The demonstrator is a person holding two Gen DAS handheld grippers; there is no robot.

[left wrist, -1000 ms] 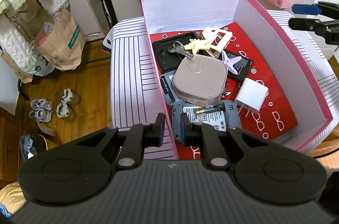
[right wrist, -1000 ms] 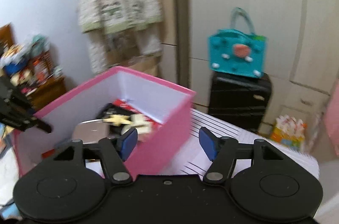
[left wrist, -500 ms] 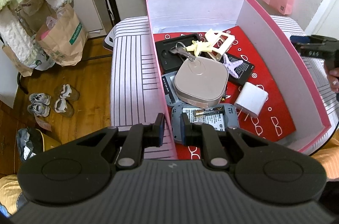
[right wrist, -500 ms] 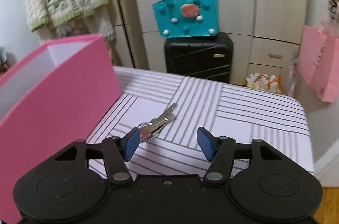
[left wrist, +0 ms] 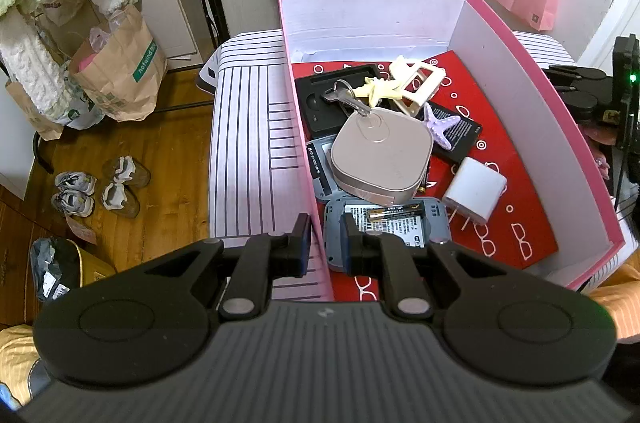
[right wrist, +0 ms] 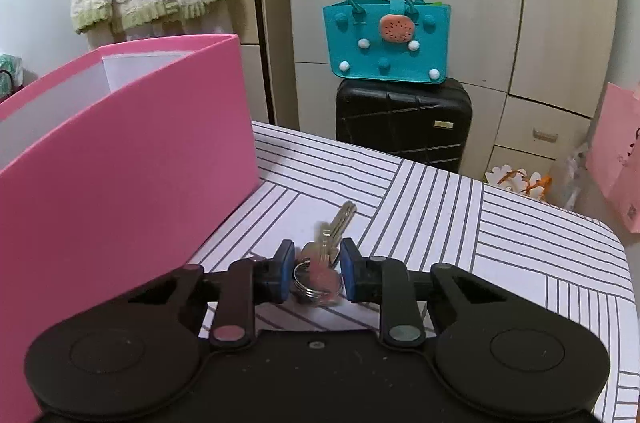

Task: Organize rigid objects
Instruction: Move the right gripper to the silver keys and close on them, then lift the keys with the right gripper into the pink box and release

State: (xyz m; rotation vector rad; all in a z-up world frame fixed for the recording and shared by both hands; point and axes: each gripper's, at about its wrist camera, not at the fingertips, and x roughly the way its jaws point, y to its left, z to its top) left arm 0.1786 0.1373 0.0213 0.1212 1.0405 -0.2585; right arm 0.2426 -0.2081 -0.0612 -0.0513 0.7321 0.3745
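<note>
Floor, far left: wooden boards with a brown paper bag (left wrist: 120, 71) and small shoes (left wrist: 96, 183) beside the striped table (left wrist: 248, 151).

Left gripper: the left gripper (left wrist: 325, 243) has its jaws drawn close on the near part of the pink box's left wall; they look to be pinching the wall and steadying the box.

Pink box: the pink box (left wrist: 560, 111) stands open on the table. Its red, patterned floor carries a heap of hard items.

Box contents, left to right: a black tray (left wrist: 320, 103) with a key (left wrist: 346, 101) lying on it, a rounded beige case (left wrist: 382, 159), a cream plastic buckle (left wrist: 416, 83), a lilac starfish (left wrist: 440, 127), a white charger block (left wrist: 474, 191). Nearest the camera is a grey device (left wrist: 388, 223) with a battery (left wrist: 396, 212) on top.

Right gripper: the right gripper (right wrist: 314, 273) is low over the table, to the right of the box's outer wall. Its blue pads are closing around a bunch of keys (right wrist: 322, 255); the ring end sits between them, and the pads do not clearly press on it yet.

Keys: flat on the striped table, outside the box, blades pointing away from the camera.

Step in hand: probably picking up the last loose item.

Next move: likely finishing the squeeze on the ring, then lifting the bunch over the pink wall into the box.
</note>
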